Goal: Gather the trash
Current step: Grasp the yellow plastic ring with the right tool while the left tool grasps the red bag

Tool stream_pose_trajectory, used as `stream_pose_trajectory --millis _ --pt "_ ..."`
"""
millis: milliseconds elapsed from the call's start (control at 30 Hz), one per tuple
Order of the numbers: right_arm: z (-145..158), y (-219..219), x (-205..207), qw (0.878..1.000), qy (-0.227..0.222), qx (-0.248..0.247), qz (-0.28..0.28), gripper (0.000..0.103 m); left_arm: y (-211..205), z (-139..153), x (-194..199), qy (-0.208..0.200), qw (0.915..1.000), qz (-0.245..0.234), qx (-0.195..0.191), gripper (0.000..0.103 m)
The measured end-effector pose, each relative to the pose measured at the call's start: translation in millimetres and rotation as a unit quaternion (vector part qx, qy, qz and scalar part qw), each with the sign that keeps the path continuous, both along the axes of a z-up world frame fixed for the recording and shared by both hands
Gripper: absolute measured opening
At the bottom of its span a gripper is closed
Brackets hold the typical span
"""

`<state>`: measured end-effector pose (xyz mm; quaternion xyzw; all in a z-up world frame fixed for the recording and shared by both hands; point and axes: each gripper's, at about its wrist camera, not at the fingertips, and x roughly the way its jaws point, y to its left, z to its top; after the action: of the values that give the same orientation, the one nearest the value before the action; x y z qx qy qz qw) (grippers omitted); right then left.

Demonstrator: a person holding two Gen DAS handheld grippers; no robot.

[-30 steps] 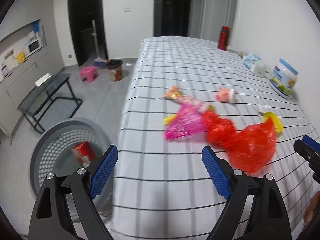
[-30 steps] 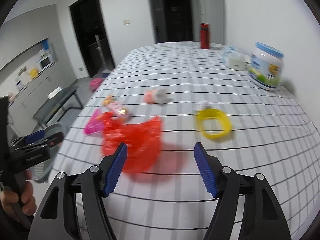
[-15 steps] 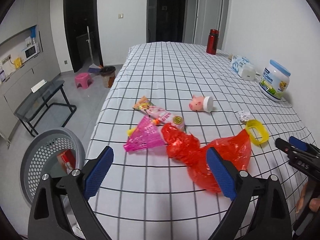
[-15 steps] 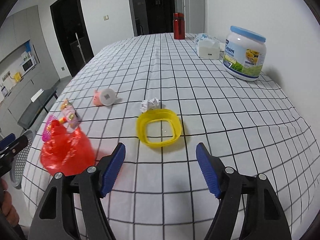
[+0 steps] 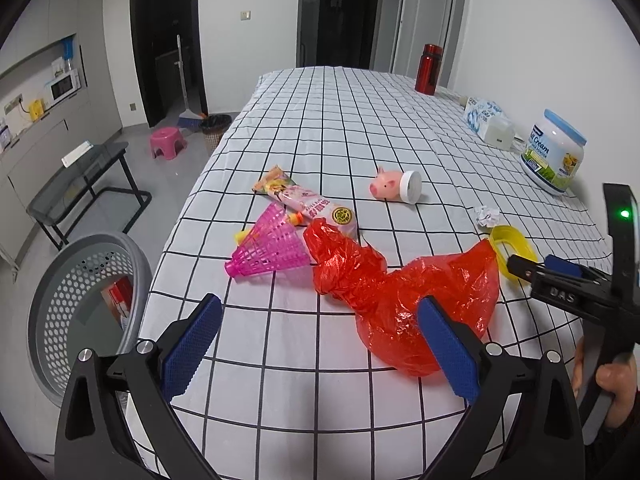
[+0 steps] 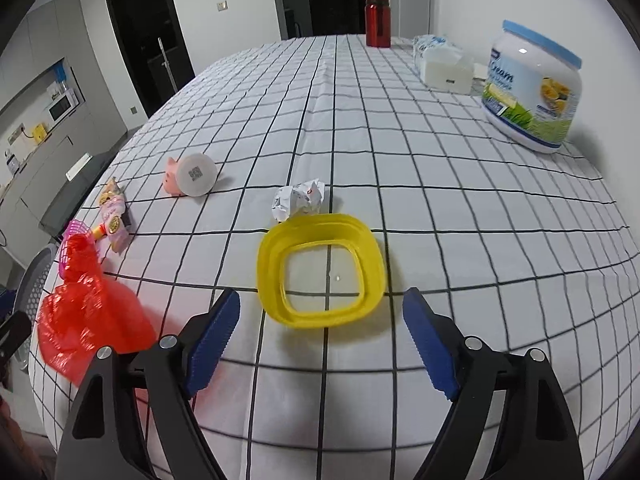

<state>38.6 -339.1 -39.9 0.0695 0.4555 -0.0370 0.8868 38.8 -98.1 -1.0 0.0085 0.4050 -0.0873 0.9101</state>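
Observation:
A crumpled red plastic bag [image 5: 400,292] lies near the table's front edge, and my left gripper [image 5: 319,320] hovers just short of it. Its jaws are opening with nothing between them. Beside the bag lie a pink shuttlecock [image 5: 268,252] and a pink snack wrapper [image 5: 308,204]. My right gripper [image 6: 321,312] hangs over a yellow plastic ring [image 6: 320,272]. Its jaws are also opening, and the pads touch nothing. A ball of crumpled paper [image 6: 300,198] sits just beyond the ring. A grey perforated basket [image 5: 80,312] stands on the floor at the left, with a red box inside.
A pink pig cup [image 5: 394,186] lies on its side mid-table. A cream jar [image 6: 528,88], a tissue pack [image 6: 440,64] and a red bottle [image 6: 378,18] stand along the right wall. A glass side table [image 5: 80,176], a pink stool [image 5: 166,142] and a small bin stand on the floor.
The right gripper moved right and down, from above the red bag to over the yellow ring. The left gripper shifted away from the basket toward the bag. Both jaws widened.

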Motion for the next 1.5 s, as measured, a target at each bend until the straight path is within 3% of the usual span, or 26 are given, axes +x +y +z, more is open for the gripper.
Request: stream_pose_trajectory --millis 600,733,1233,1500 --pt "-18 0 28 1.000 0.013 -0.020 0.005 0.079 -14 -7 3 0.006 0.9999 -0.002 0.012 0.096" --pt "-14 4 25 1.000 0.000 -0.028 0.011 0.069 -15 -9 4 0.010 0.9999 -0.002 0.011 0.096" --pt "6 -21 -11 0.997 -0.061 0.038 -0.024 0.069 -25 0 -7 -0.010 0.9997 -0.022 0.001 0.096" --pt "6 -22 -18 0.996 -0.069 0.051 -0.019 0.069 -46 -21 11 0.010 0.9993 -0.037 0.004 0.096"
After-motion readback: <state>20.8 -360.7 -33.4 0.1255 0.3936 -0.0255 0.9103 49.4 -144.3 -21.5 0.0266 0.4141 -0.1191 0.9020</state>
